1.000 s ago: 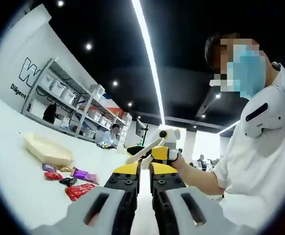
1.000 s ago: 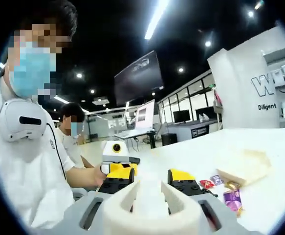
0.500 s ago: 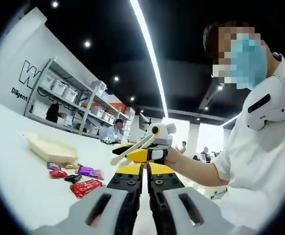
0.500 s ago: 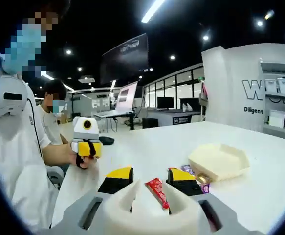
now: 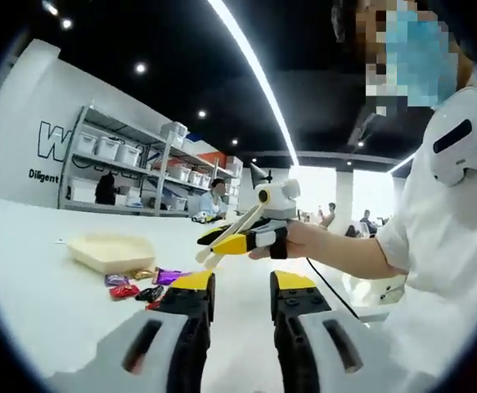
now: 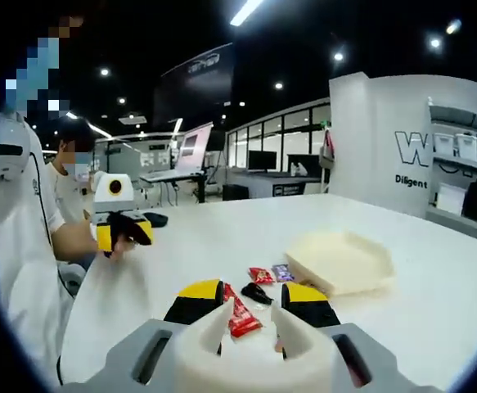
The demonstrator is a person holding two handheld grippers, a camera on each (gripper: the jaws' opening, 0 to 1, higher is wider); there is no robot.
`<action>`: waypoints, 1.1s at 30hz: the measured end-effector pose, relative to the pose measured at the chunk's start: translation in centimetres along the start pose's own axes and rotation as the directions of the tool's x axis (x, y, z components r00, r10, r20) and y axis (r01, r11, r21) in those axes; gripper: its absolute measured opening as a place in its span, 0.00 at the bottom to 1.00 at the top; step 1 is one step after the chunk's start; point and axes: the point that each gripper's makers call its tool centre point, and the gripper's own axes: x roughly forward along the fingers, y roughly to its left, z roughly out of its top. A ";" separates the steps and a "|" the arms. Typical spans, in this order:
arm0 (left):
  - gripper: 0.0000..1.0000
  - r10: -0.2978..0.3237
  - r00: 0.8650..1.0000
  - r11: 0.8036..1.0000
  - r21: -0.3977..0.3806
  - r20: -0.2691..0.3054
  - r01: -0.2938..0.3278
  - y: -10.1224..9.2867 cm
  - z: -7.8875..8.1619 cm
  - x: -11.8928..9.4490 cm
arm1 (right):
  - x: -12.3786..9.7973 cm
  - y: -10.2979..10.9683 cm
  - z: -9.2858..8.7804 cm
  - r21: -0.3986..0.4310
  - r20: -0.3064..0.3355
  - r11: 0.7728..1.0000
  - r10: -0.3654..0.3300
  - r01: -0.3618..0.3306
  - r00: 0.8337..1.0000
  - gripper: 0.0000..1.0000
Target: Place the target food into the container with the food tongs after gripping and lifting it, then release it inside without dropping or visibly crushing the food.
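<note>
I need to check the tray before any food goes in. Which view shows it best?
The right gripper view: the tray sits close, its hollow open to the camera. The left gripper view shows the tray smaller, farther off and nearly edge-on.

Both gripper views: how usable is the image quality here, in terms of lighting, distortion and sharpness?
Left gripper view: fisheye bends the ceiling light strip into an arc; the white table is bright, nearly blown out, and the small foil-wrapped candies are soft. Right gripper view: evenly lit table, the cream hexagonal tray and red wrapped candy read clearly; the near cream tongs are blurred.
</note>
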 end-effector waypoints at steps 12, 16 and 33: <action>0.55 0.107 0.986 0.992 0.079 -0.124 -0.098 1.7 -0.2 -0.3 | 0.5 -1.9 -0.6 -0.061 -0.070 0.997 -0.061 0.056 0.996 0.23; 0.62 0.150 0.976 0.985 0.104 -0.157 -0.135 2.5 -0.1 -0.6 | 0.6 -2.0 -0.6 -0.074 -0.083 0.996 -0.064 0.058 0.994 0.23; 0.77 0.234 0.949 0.971 0.100 -0.210 -0.217 3.7 0.7 -1.4 | 1.9 -3.7 -0.7 -0.024 -0.166 0.994 -0.110 0.108 0.980 0.23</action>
